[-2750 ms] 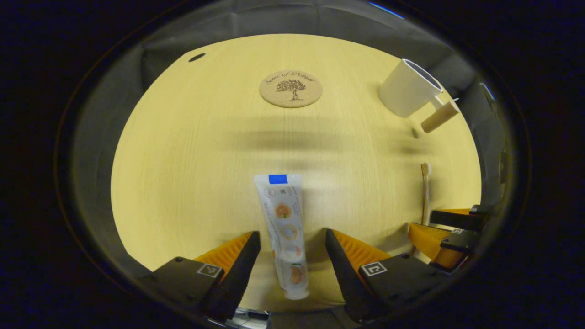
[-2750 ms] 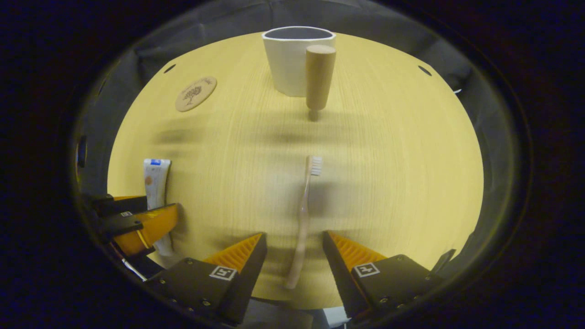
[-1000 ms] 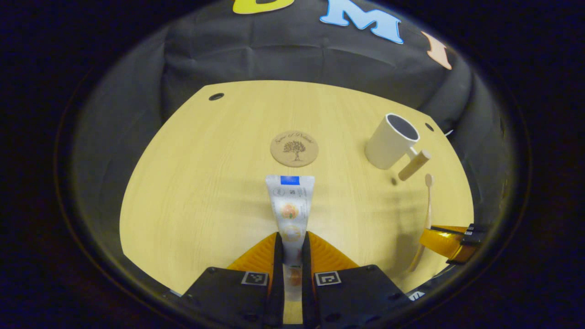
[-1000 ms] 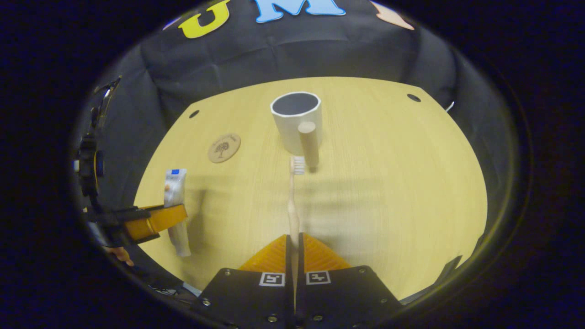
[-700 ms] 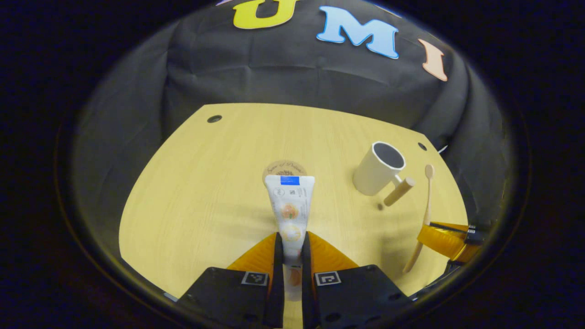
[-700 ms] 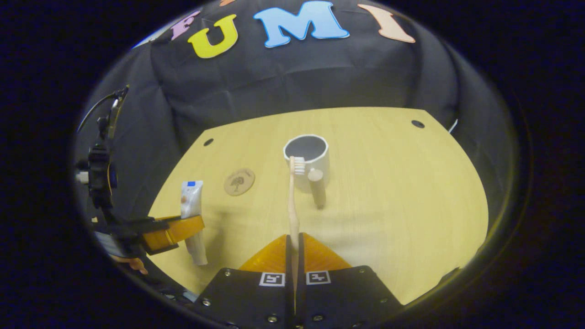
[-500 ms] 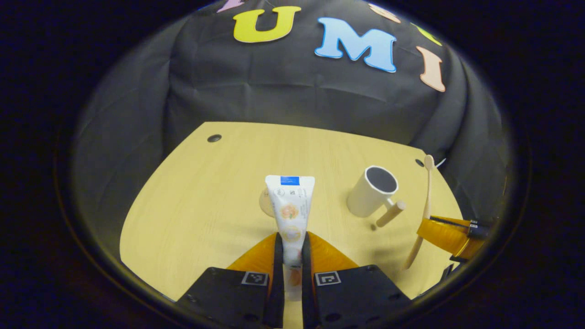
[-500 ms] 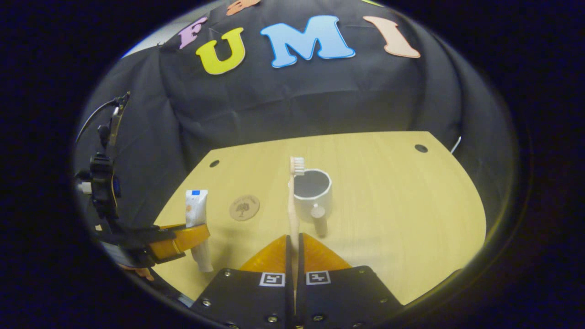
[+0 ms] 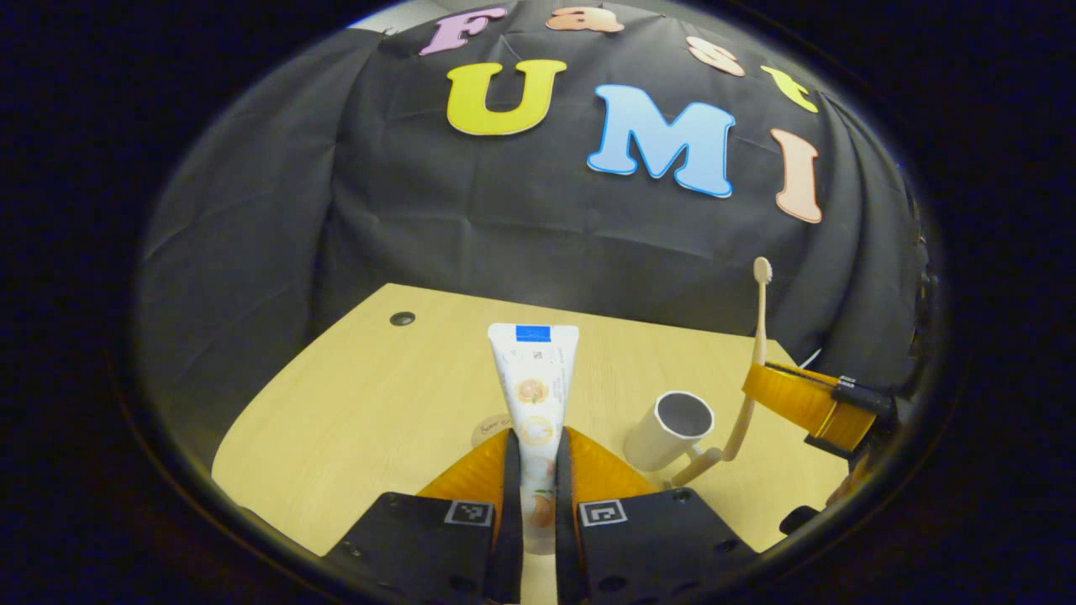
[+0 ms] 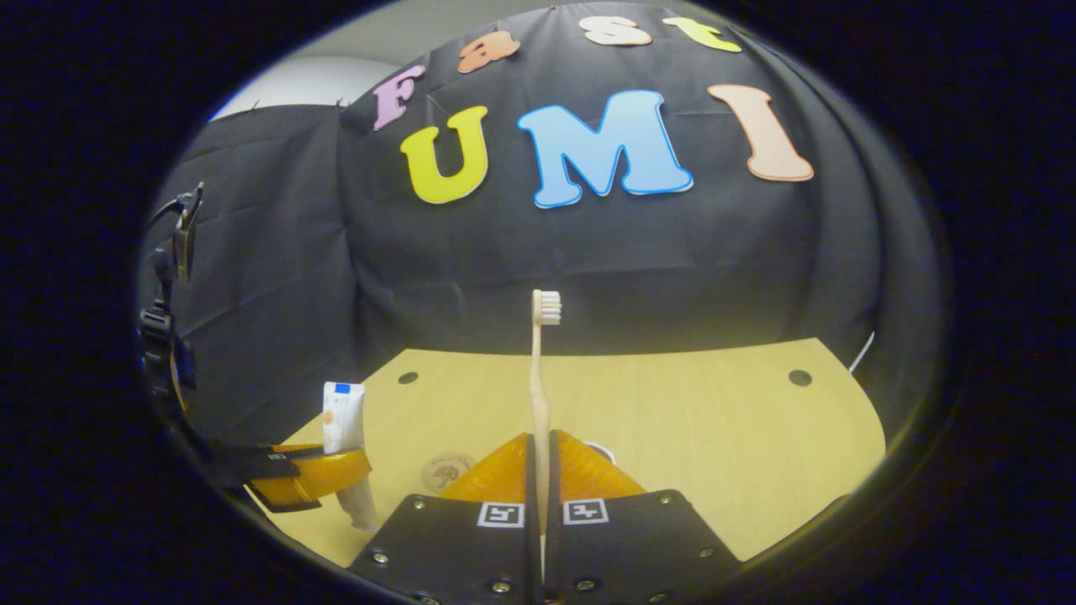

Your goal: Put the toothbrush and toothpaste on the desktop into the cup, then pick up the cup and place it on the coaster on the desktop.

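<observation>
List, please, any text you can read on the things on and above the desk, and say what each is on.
On the toothpaste: small print and a code square, too small to read.
On the coaster: script lettering, half hidden, unreadable.
On the left gripper: two patterned square tags, no words.

I see a pale wooden desktop (image 9: pixel 353 403) with a rounded front edge and small dark cable holes near its far corners, backed by the black cloth wall. Standing on it in the left gripper view is a white cup (image 9: pixel 664 433) with a wooden peg handle, upright toward the right side. A round cork coaster (image 10: pixel 445 470) lies flat to the cup's left, partly hidden in both views, so I cannot make out its print.
</observation>
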Tool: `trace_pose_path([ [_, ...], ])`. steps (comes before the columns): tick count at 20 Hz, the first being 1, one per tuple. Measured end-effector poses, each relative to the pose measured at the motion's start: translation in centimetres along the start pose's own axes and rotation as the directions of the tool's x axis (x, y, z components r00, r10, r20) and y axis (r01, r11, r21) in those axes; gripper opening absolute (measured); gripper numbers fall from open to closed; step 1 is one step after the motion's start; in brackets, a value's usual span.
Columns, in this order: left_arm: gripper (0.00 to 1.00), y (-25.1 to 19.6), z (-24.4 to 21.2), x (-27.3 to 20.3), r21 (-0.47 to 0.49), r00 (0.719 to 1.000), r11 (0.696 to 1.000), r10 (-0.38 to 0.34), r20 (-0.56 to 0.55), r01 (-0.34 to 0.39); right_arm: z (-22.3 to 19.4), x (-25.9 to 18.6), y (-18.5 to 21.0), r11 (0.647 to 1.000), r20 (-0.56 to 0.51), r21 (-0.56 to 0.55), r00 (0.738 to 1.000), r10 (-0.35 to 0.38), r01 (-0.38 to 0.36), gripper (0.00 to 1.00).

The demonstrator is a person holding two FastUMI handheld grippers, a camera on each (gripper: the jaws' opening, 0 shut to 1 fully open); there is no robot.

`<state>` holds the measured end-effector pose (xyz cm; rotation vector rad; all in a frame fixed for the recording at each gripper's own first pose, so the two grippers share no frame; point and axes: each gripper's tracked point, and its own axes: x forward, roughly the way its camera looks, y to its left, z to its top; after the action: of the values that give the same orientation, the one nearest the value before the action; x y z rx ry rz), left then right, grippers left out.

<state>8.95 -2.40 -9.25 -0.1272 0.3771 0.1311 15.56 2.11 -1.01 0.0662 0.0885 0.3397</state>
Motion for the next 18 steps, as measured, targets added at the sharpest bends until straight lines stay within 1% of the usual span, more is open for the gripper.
trace_pose_path([
  [3, 0.22, -0.1, 0.8, -0.2, -0.013, 0.999, 1.0, 0.008, 0.032, -0.007, 1.0, 1.8, -0.7, 0.999, 0.074, -0.036, 0.997, 0.003, 0.0, 0.02],
  [5, 0.24, -0.2, 1.2, -0.3, -0.022, 0.999, 1.0, 0.013, 0.049, -0.012, 0.7, 3.1, -0.9, 0.999, 0.088, -0.049, 0.996, 0.011, -0.006, 0.03],
  [6, 0.24, -0.3, 1.1, -0.5, -0.027, 0.998, 1.0, 0.015, 0.055, -0.014, 0.2, 3.9, -1.2, 0.998, 0.084, -0.058, 0.996, 0.008, -0.003, 0.02],
  [7, 0.22, -0.3, 1.1, -0.5, -0.03, 0.998, 0.999, 0.021, 0.058, -0.019, -0.1, 4.5, -1.6, 0.998, 0.088, -0.071, 0.996, 0.006, 0.0, 0.02],
  [8, 0.23, -0.2, 1.2, -0.4, -0.032, 0.998, 0.999, 0.023, 0.059, -0.021, -0.2, 5.2, -1.8, 0.996, 0.09, -0.084, 0.996, 0.001, 0.007, 0.02],
  [9, 0.24, -0.3, 1.2, -0.5, -0.035, 0.998, 0.999, 0.03, 0.061, -0.028, -0.7, 5.8, -2.2, 0.996, 0.083, -0.092, 0.997, -0.004, 0.012, 0.02],
  [10, 0.23, -0.4, 1.2, -0.4, -0.037, 0.998, 0.999, 0.03, 0.06, -0.028, -1.3, 6.5, -2.3, 0.995, 0.072, -0.097, 0.997, -0.003, 0.01, 0.02],
  [13, 0.23, -0.4, 1.1, -0.1, -0.037, 0.998, 0.999, 0.042, 0.056, -0.04, -3.6, 7.6, -2.8, 0.995, -0.002, -0.097, 1.0, -0.014, 0.014, 0.03],
  [17, 0.23, -0.5, 0.7, 0.4, -0.047, 0.998, 0.998, 0.044, 0.045, -0.042, -4.7, 7.3, -2.8, 0.995, -0.045, -0.098, 0.999, -0.008, 0.004, 0.03],
  [18, 0.24, -0.5, 0.6, 0.6, -0.054, 0.998, 0.998, 0.042, 0.039, -0.04, -4.9, 7.3, -2.9, 0.995, -0.053, -0.096, 0.999, -0.007, 0.002, 0.03],
])
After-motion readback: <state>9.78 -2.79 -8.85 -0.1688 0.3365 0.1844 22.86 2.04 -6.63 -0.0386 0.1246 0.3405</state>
